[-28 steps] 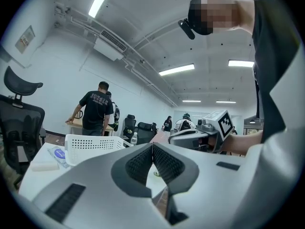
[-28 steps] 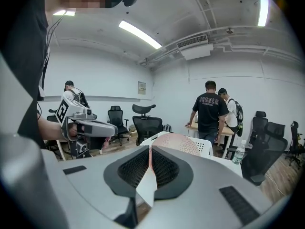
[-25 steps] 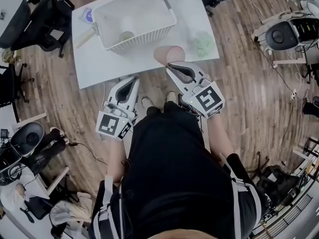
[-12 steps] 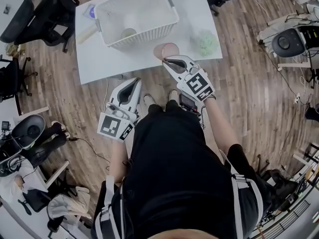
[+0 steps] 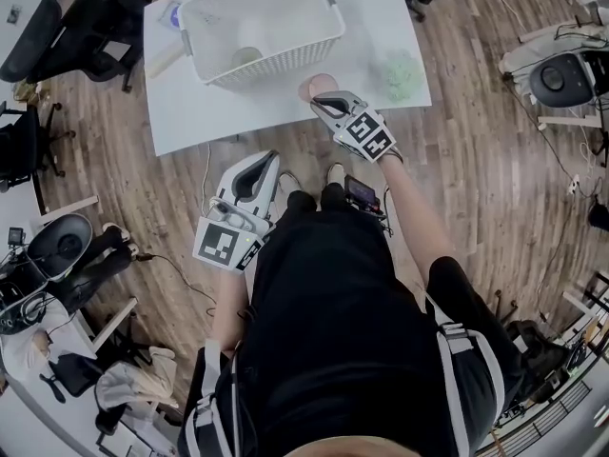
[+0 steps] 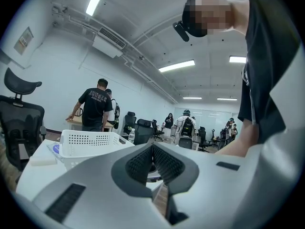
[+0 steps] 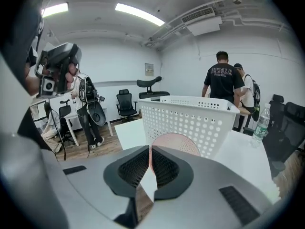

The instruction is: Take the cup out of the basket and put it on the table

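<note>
The right claw [image 5: 324, 102] is pinched almost shut on the thin wall of a pink cup [image 5: 319, 85]. In the right gripper view you can see the pink edge between the two sides of the claw [image 7: 150, 152], and the round pink cup [image 7: 180, 140] pokes up just past them. In the head view, the pink cup is over the near edge of the white surface [image 5: 190, 112], in the upper middle of the picture. It is just in front of the white basket [image 5: 276, 68]. I cannot tell if the cup is touching the surface.

A pale cup [image 5: 245, 57] sits inside the basket, near its front wall. A green lump [image 5: 402, 72] lies on the surface to the right, apart from the basket.

The left claw [image 5: 259, 160] is lower down in the picture, over the wood floor [image 5: 476, 160], off the surface. It is closed up and has nothing in it [image 6: 152, 148].
</note>
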The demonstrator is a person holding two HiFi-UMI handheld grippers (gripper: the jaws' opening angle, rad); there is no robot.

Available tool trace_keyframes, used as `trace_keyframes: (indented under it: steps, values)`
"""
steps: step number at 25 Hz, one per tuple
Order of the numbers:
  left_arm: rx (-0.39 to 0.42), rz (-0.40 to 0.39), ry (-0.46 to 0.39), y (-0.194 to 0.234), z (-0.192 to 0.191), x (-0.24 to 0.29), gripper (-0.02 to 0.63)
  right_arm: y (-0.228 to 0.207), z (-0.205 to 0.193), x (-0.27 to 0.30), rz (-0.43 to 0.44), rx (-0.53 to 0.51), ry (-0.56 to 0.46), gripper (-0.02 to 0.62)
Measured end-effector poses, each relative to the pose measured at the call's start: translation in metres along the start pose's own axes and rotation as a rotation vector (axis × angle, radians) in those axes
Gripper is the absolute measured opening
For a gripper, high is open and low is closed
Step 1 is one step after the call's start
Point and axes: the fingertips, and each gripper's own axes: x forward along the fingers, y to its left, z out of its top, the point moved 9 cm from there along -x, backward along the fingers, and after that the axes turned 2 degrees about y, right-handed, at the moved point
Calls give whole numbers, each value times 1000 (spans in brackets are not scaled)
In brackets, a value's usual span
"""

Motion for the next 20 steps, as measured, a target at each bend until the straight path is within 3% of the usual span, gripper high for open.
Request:
trace_keyframes:
  steps: [12, 20]
  values:
    - [-4, 33, 42, 4, -9, -5, 22, -5, -34, 49, 53, -25, 160, 32]
    - [11, 36, 36, 15, -3, -5, 21, -5, -35, 57, 41, -63, 197, 32]
